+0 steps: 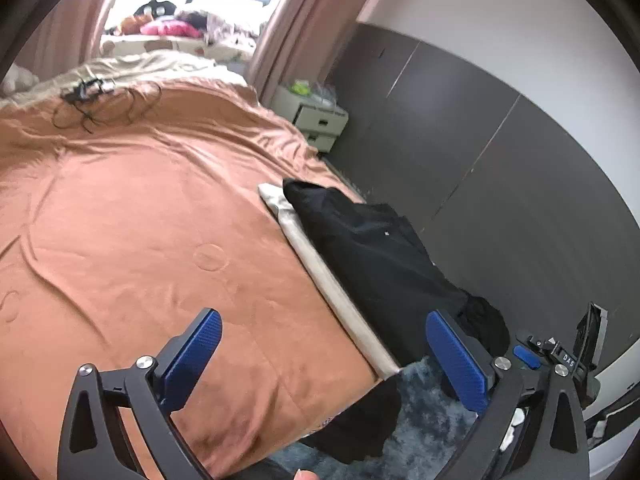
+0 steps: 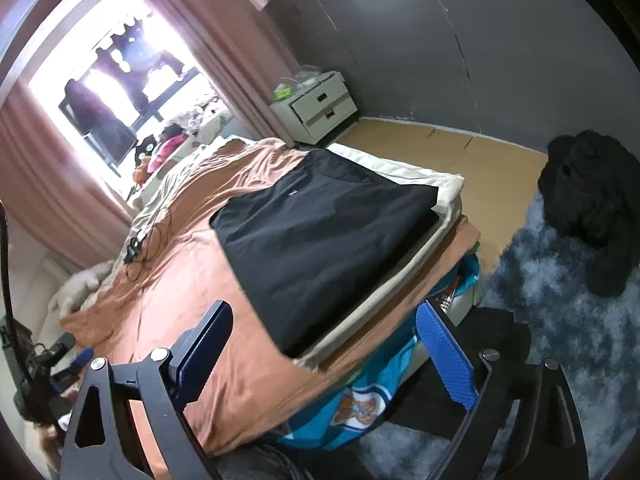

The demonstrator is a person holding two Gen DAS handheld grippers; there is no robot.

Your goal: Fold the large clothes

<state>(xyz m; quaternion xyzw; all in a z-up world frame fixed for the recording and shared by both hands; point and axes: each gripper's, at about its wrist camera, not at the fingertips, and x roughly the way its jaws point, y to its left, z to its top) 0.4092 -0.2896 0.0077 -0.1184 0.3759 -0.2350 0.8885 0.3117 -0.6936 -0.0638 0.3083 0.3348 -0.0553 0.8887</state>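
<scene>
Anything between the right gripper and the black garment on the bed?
Nothing visible. The right gripper is open and empty, and the black garment lies flat on the cream pad ahead of it. Only bare orange bedspread lies between. The cables sit off to the left.

An orange bedspread covers the bed, with tangled black cables lying near its far end. A white nightstand with 2 drawers stands beside pink curtains, and a shaggy blue-grey rug covers the floor.
</scene>
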